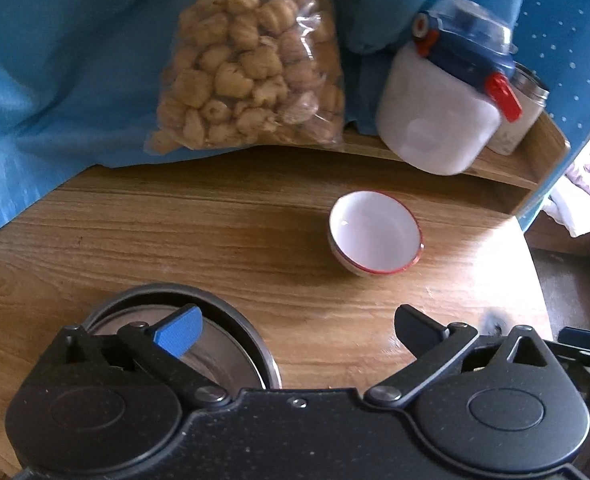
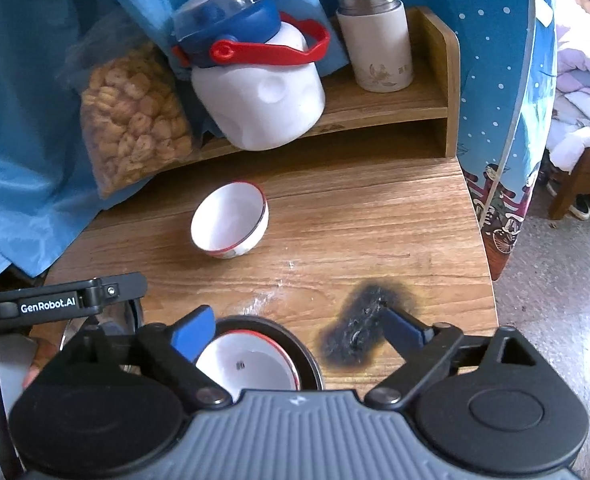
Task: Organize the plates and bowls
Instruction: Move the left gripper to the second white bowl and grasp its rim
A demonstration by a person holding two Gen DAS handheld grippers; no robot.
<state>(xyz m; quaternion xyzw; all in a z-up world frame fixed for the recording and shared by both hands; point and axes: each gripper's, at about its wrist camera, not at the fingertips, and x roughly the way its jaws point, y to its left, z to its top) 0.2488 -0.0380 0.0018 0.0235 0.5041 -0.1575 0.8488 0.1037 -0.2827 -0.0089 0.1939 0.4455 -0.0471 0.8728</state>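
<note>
A white bowl with a red rim (image 1: 375, 232) stands alone on the wooden table (image 1: 175, 232), tipped a little, ahead of my left gripper (image 1: 295, 332). That gripper is open and empty, and its blue-padded left finger (image 1: 179, 332) hangs over a dark-rimmed metal bowl (image 1: 231, 356). In the right wrist view the same lone bowl (image 2: 231, 220) lies further out. My right gripper (image 2: 299, 332) is open, its pads touching nothing. Below it, a second red-rimmed white bowl (image 2: 251, 364) sits nested inside a dark-rimmed bowl (image 2: 307, 356).
A low wooden shelf (image 2: 375, 104) at the back carries a white jug with a blue lid (image 2: 259, 100), a white flask (image 2: 379, 48) and a bag of snacks (image 2: 135, 128). Blue cloth (image 1: 55, 80) drapes on the left. A black burn mark (image 2: 359, 328) scars the table.
</note>
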